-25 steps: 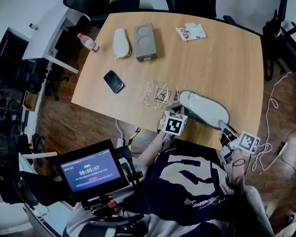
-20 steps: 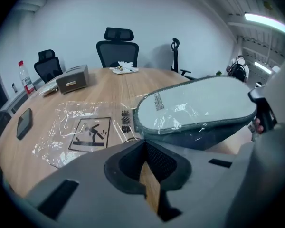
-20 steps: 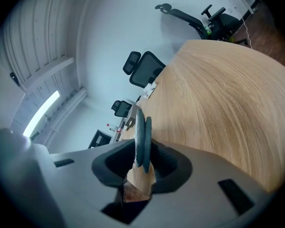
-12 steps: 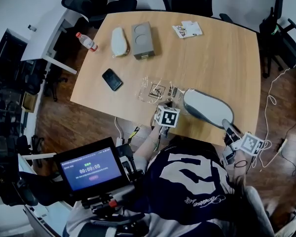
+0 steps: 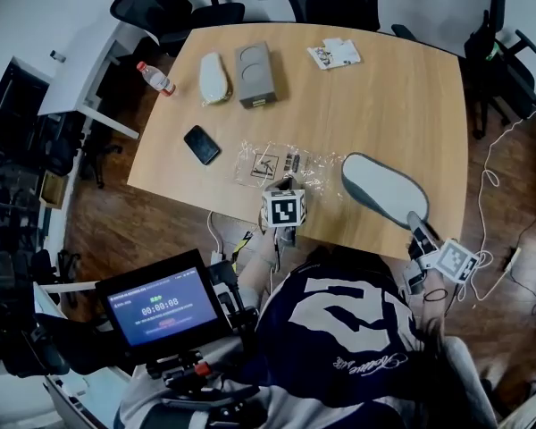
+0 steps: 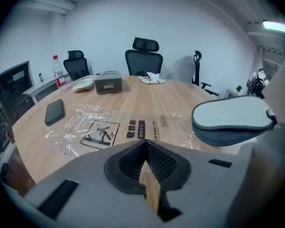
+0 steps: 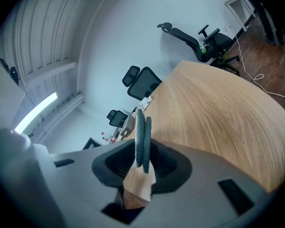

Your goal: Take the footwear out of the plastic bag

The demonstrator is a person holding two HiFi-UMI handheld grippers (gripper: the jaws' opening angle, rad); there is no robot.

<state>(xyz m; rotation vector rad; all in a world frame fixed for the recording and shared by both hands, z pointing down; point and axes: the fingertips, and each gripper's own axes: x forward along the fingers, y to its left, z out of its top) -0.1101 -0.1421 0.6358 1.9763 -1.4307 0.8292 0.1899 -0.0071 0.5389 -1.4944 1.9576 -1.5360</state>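
A grey slipper [image 5: 384, 190] with a pale sole hangs just above the table's near right part. My right gripper [image 5: 419, 229] is shut on its near end. In the right gripper view the slipper [image 7: 143, 134] shows edge-on between the pads. The clear plastic bag [image 5: 272, 164] lies flat and empty left of the slipper, apart from it. My left gripper [image 5: 288, 189] is at the bag's near edge with its tips together on the film. From the left gripper [image 6: 145, 144] I see the printed bag [image 6: 102, 132] ahead and the slipper [image 6: 232, 120] raised at right.
Further back on the wooden table [image 5: 402, 105] lie a black phone [image 5: 202, 144], a grey box [image 5: 255, 74], a white wrapped item [image 5: 213, 77], a water bottle [image 5: 158, 78] and papers [image 5: 334, 54]. Office chairs [image 5: 339, 3] ring the far side. A cable [image 5: 496, 186] trails on the floor at right.
The slipper has moved right, out of and away from the bag. The left gripper has drawn back to the left, and the bag has shifted left with it and flattened.
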